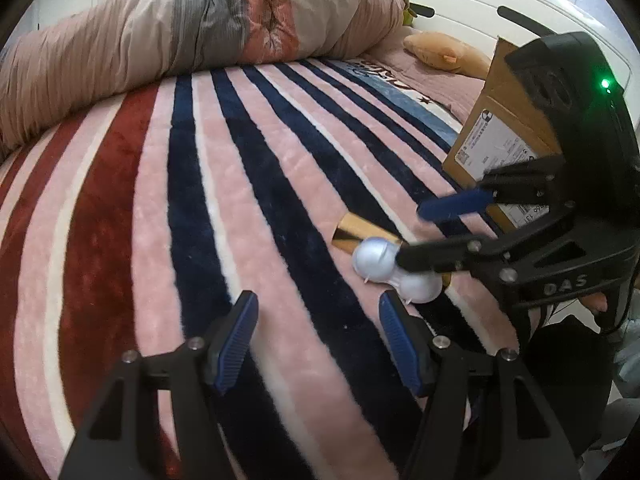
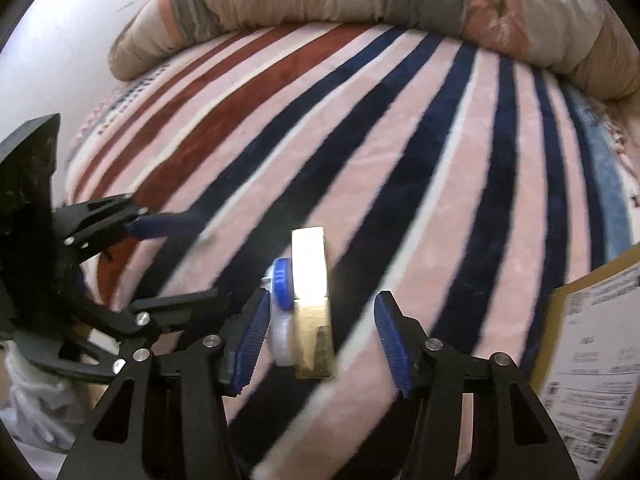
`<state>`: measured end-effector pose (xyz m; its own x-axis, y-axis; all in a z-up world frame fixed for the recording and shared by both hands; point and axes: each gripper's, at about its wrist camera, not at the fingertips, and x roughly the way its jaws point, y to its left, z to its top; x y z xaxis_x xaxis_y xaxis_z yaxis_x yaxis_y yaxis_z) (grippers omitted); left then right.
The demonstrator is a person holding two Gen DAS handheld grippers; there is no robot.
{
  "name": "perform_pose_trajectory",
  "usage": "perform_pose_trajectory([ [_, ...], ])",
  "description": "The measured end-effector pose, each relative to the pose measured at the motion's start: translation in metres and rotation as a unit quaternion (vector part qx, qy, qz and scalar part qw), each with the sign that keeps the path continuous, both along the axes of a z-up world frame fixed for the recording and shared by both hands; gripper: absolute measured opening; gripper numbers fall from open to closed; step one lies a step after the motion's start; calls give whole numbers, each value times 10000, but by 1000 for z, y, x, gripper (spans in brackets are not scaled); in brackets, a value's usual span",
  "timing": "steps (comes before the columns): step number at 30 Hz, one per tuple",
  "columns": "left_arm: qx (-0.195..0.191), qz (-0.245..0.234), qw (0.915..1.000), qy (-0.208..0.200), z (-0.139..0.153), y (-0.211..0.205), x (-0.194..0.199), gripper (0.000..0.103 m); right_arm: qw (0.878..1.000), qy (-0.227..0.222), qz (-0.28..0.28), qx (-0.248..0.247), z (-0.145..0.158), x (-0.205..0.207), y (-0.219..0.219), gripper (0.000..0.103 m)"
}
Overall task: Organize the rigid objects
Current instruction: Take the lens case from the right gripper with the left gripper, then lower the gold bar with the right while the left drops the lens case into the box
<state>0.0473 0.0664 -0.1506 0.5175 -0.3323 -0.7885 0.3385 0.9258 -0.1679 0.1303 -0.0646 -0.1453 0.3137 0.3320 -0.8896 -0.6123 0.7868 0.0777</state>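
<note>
A shiny gold box [image 1: 362, 232] lies on the striped blanket, with a white two-lobed contact lens case [image 1: 390, 270] touching its near side. In the right wrist view the gold box [image 2: 312, 304] lies between my right gripper's fingers, with the case [image 2: 282, 304], one blue cap showing, by the left finger. My right gripper [image 2: 318, 338] is open around both; it also shows in the left wrist view [image 1: 416, 236]. My left gripper [image 1: 316, 340] is open and empty, just short of the case; it appears at the left of the right wrist view [image 2: 200, 256].
A cardboard box with a shipping label [image 1: 504, 128] stands at the right, also seen in the right wrist view [image 2: 596, 360]. A rolled quilt [image 1: 200, 28] lies along the far side of the bed. A tan plush toy [image 1: 444, 52] lies near the white headboard.
</note>
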Motion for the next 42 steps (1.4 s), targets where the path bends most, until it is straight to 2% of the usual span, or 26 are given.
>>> perform_pose_trajectory([
  [2,32,12,10000,9,0,-1,0,59,9997,-141,-14,-193,-2,-1,0,50],
  [5,28,-27,10000,-19,3,-2,-1,59,10000,-15,-15,-65,-4,1,-1,44],
  [8,-10,-149,9999,-58,5,-5,-3,59,9991,-293,-121,-265,-2,1,-2,44],
  [12,-56,-483,9988,-77,3,-21,0,59,9993,-202,-216,-219,-4,6,-8,43],
  [15,-274,-798,9964,-42,-1,-33,5,59,9987,-335,-216,-308,-3,5,-11,43],
  [19,-148,-927,9956,-44,-8,-47,17,59,9983,-311,-246,-438,-4,12,-14,43],
  [21,-118,-1060,9943,-71,-12,-53,21,58,9991,-154,-272,-301,-5,14,-15,43],
  [22,-174,-1078,9940,-100,-12,-54,22,57,9990,-132,-297,-295,-5,15,-18,43],
  [23,-223,-1074,9939,-106,-12,-53,24,49,9987,-187,-326,-334,-4,16,-19,43],
  [24,-217,-1061,9941,-100,-13,-53,26,47,9984,-241,-362,-370,-4,15,-21,43],
  [29,-111,-1118,9936,-97,-14,-50,23,47,9990,-138,-363,-221,-1,15,-26,43],
  [38,93,-1035,9946,41,-8,-23,10,47,9999,74,73,0,-10,7,-17,43],
  [40,95,-1054,9944,28,-11,-23,7,52,9999,84,110,-67,-17,8,-12,42],
  [41,76,-1106,9938,22,-12,-25,5,59,9999,53,104,-125,-20,9,-10,39],
  [42,96,-1146,9934,-25,-12,-26,3,63,9998,-28,109,-192,-22,9,-8,31],
])
